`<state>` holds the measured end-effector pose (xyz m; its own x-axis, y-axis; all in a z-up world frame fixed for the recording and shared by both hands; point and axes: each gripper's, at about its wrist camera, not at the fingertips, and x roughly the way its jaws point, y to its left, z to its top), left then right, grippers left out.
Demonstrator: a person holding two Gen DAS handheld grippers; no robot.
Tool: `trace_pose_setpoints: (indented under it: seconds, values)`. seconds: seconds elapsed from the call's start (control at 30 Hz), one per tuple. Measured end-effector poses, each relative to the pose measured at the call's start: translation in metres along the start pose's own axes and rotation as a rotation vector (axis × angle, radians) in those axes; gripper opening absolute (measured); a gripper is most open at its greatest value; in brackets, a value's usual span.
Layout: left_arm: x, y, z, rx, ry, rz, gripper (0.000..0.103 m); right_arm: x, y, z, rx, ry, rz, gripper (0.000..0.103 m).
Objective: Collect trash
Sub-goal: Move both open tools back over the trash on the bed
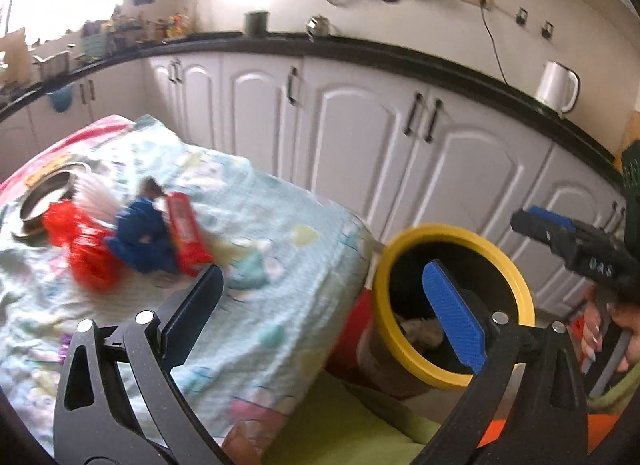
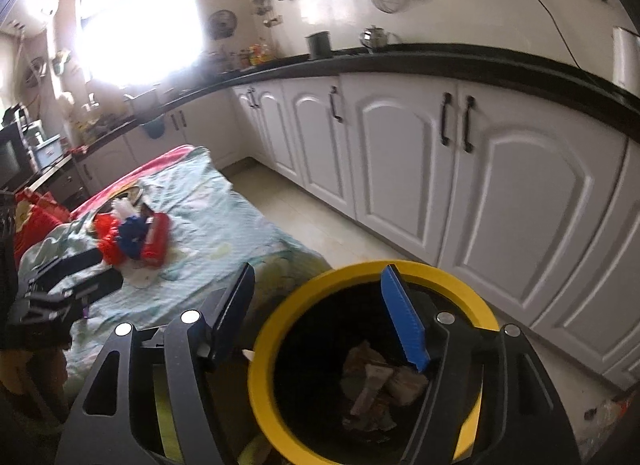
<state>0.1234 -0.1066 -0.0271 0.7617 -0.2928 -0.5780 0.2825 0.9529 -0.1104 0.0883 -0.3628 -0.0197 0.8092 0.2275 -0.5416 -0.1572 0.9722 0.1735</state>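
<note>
A heap of trash lies on the cloth-covered table (image 1: 280, 225): a red plastic bag (image 1: 80, 241), a blue wrapper (image 1: 140, 237) and a red carton (image 1: 186, 233); the same heap (image 2: 132, 239) shows in the right wrist view. A yellow-rimmed black bin (image 1: 452, 305) stands beside the table's end, with crumpled paper (image 2: 376, 381) inside. My left gripper (image 1: 324, 277) is open and empty, over the table's edge, short of the heap. My right gripper (image 2: 316, 277) is open and empty, directly above the bin (image 2: 280, 329). The right gripper (image 1: 560, 233) also appears at the left view's right edge.
A steel bowl (image 1: 44, 197) sits behind the trash. White cabinets (image 2: 480, 169) under a black counter (image 1: 360, 53) run along the far side, with a white kettle (image 1: 556, 85) on it. A strip of tiled floor (image 2: 320, 225) separates table and cabinets.
</note>
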Motion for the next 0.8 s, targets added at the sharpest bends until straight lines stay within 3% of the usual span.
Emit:
trace_pose_setpoints:
  seconds: [0.33,0.8]
  values:
    - [-0.032,0.044,0.009,-0.087,-0.087,0.072,0.092,0.001,0.044,0.016,-0.059,-0.012,0.072,0.065]
    - [-0.058,0.096,0.01,-0.192,-0.148,0.152,0.092,0.012,0.105,0.031,-0.15,-0.01,0.16,0.065]
